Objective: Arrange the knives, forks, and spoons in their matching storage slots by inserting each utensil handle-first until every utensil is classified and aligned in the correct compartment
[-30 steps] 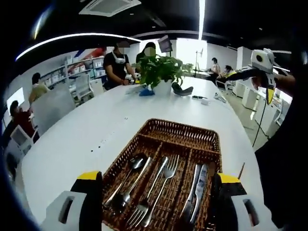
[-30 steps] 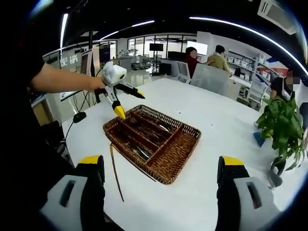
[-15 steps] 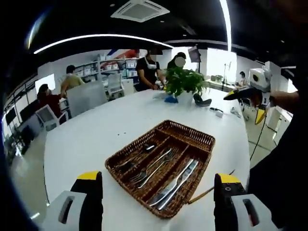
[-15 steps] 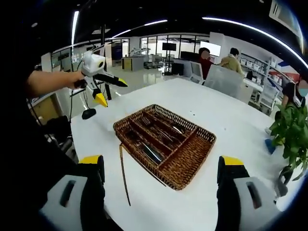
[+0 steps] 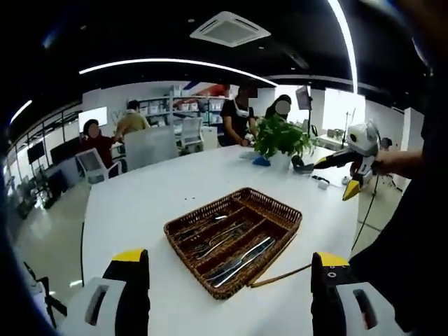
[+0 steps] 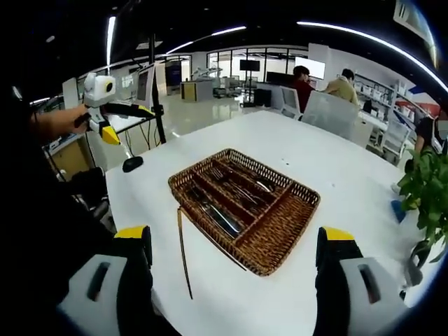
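Large white oval bench (image 5: 161,203) spans the middle of the left gripper view; same bench (image 6: 329,175) in the right gripper view.

Brown woven wicker tray with lengthwise compartments (image 5: 280,210) sits centre frame on the bench in the left gripper view, and centre frame (image 6: 280,234) in the right gripper view. Silver knives (image 5: 241,261) lie in the compartment nearest the lower right; silver forks (image 5: 222,238) in the middle one; silver spoons (image 5: 199,225) in the one toward the upper left. All lie flat inside the tray.

Thin brown stick (image 5: 280,276) lies on the bench just beside the tray's lower right edge; in the right gripper view it (image 6: 183,252) lies left of the tray.

Green leafy plant in a white pot (image 5: 280,140) stands on the bench in the upper centre, well apart from the tray.

Left tool (image 5: 229,301): jaws wide apart, nothing between them, at the bottom of frame. It also shows at upper left (image 6: 115,122).

Right tool (image 6: 234,301): jaws wide, nothing held, bottom of frame. It also shows at centre right (image 5: 343,175).
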A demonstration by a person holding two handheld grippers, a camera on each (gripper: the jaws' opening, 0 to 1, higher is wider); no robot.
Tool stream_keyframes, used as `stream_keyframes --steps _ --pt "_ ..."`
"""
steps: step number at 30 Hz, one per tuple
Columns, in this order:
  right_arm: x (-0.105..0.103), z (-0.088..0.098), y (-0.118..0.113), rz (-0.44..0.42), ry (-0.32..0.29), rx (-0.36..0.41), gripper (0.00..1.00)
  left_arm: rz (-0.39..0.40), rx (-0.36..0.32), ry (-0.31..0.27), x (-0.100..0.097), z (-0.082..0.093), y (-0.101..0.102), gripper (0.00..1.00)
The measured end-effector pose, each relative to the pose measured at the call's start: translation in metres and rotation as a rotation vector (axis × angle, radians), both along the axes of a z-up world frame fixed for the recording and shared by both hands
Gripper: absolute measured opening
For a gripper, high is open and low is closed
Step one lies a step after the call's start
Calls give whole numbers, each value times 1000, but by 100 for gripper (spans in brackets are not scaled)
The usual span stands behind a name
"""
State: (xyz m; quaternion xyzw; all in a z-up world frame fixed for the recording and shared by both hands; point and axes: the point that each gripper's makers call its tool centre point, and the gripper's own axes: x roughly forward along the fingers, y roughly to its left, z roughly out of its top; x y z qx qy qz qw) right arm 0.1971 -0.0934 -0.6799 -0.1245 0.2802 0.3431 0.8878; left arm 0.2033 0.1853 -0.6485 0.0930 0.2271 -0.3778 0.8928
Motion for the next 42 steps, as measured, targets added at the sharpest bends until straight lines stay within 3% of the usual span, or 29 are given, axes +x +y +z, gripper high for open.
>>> stream_keyframes --steps 4,7,9,19,24,27,42 --pt "0 -2 0 5 2 -8 99 5 -2 -10 1 2 5 100" --pt "0 -2 0 12 7 -10 99 2 -21 -49 2 10 2 100" --pt "1 -2 -1 12 8 -13 99 2 -2 -32 2 7 3 100" --pt "-5 -7 -2 -3 7 -10 99 8 -13 -70 9 24 12 100" --pt "-10 -11 -2 -13 20 -9 99 -29 5 -48 2 18 13 100" --pt "-13 -14 -2 -13 23 -21 99 -49 64 -31 -4 10 12 100" --pt "-17 -31 6 22 3 -23 99 -43 22 26 -19 -8 7 100"
